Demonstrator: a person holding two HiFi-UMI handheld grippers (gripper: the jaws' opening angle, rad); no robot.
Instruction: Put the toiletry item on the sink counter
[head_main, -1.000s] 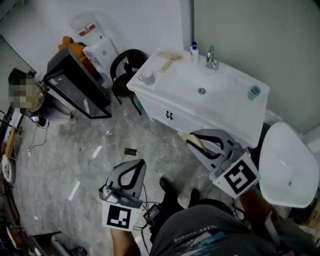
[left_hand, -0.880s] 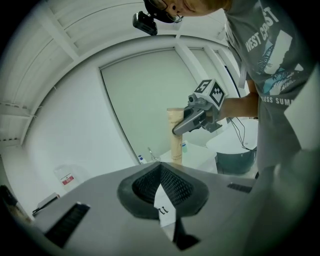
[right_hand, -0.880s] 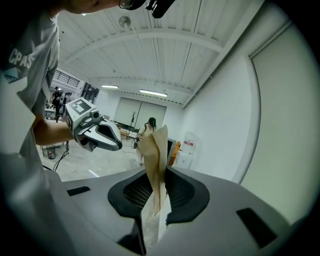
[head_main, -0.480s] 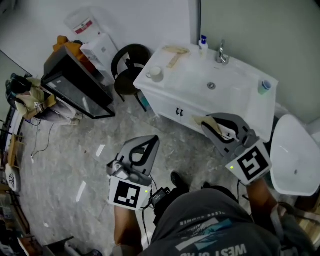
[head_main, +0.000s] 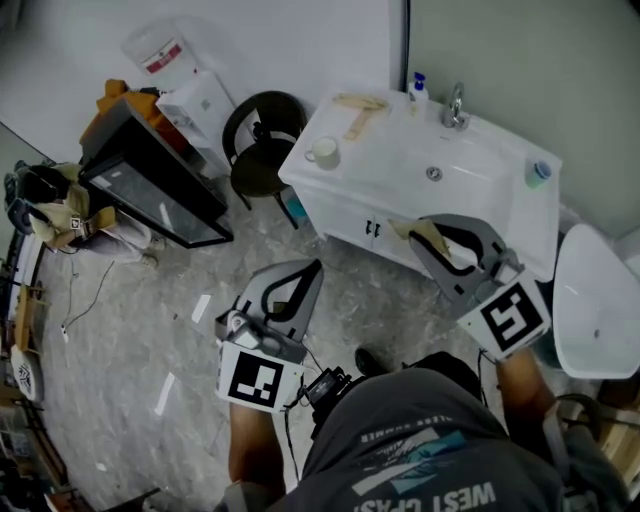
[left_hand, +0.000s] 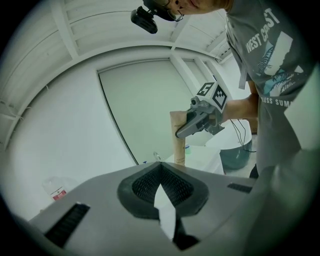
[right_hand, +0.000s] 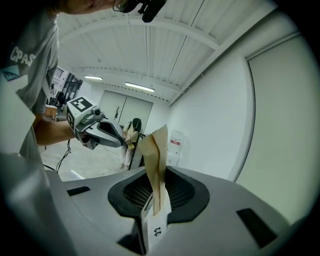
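In right tongs (right_hand: 154, 197), flat tan tube (right_hand: 156, 150)

From you, the sink counter (head_main: 400, 190) lies at one o'clock; a cup (head_main: 323, 152) stands on its left end, the chair (head_main: 262, 150) at eleven.

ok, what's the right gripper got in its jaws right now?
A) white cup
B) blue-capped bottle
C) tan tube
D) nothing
C: the right gripper has its jaws closed on a tan tube, whose crimped end sticks out past them. The white cup and the blue-capped bottle both stand on the sink counter.
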